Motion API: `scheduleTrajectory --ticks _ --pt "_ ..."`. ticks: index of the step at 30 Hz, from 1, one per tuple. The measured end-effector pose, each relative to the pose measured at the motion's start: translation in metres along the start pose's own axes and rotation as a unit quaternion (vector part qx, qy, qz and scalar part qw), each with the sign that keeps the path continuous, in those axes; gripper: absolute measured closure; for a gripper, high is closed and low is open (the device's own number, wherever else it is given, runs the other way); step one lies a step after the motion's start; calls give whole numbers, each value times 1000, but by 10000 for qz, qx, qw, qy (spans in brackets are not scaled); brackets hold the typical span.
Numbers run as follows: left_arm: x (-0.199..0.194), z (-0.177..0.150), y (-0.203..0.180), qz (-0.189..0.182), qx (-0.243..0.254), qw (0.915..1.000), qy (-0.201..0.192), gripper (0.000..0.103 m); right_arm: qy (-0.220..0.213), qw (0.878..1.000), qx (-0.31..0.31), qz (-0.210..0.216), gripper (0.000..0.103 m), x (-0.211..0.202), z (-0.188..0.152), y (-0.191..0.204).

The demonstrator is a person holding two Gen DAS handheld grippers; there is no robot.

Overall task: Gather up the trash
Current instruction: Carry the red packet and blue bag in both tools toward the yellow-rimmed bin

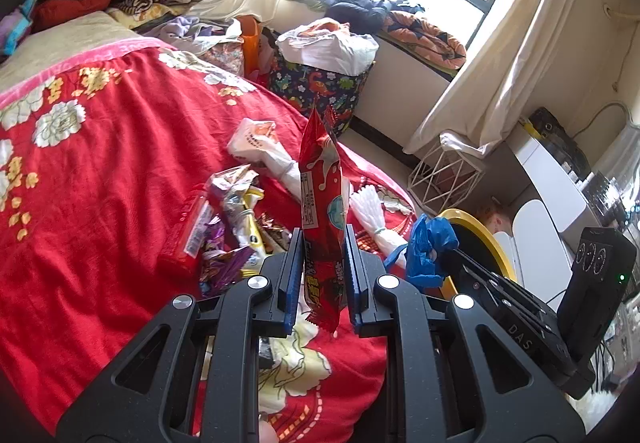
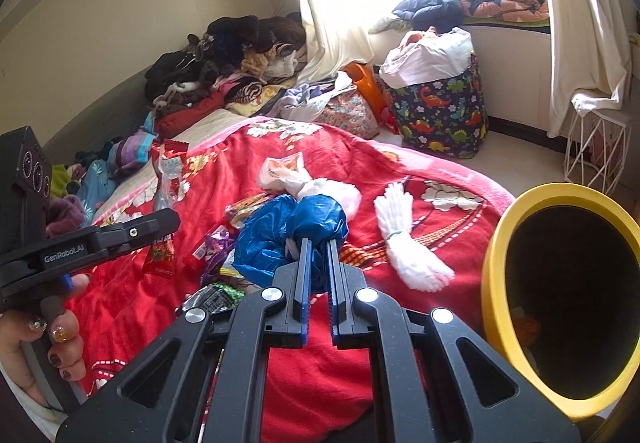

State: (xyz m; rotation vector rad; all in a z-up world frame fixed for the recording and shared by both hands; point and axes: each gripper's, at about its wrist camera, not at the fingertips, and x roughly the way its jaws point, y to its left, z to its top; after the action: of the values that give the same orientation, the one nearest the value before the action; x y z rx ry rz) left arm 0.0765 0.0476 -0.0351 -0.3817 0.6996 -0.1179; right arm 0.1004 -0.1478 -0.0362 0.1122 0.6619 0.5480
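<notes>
Clamped in our left gripper (image 1: 322, 263) stands a red wrapper (image 1: 322, 203), long axis upright; our right gripper (image 2: 318, 263) pinches a blue bag (image 2: 288, 231). Both hang above the red blanket (image 2: 320, 383). To the right gapes the yellow bin (image 2: 496, 275) (nearer our right hand), more wrappers (image 1: 236, 211) left behind.

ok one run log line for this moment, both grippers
left gripper: shut on red snack wrapper | right gripper: shut on blue plastic bag | yellow bin: open, beside bed
</notes>
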Motion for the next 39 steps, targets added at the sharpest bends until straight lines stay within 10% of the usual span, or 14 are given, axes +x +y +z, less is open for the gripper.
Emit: scheduleTrajectory --ticks 39 --pt "18 1 -77 -438 683 9967 14 90 -598 9944 614 -613 96 -50 3 -65"
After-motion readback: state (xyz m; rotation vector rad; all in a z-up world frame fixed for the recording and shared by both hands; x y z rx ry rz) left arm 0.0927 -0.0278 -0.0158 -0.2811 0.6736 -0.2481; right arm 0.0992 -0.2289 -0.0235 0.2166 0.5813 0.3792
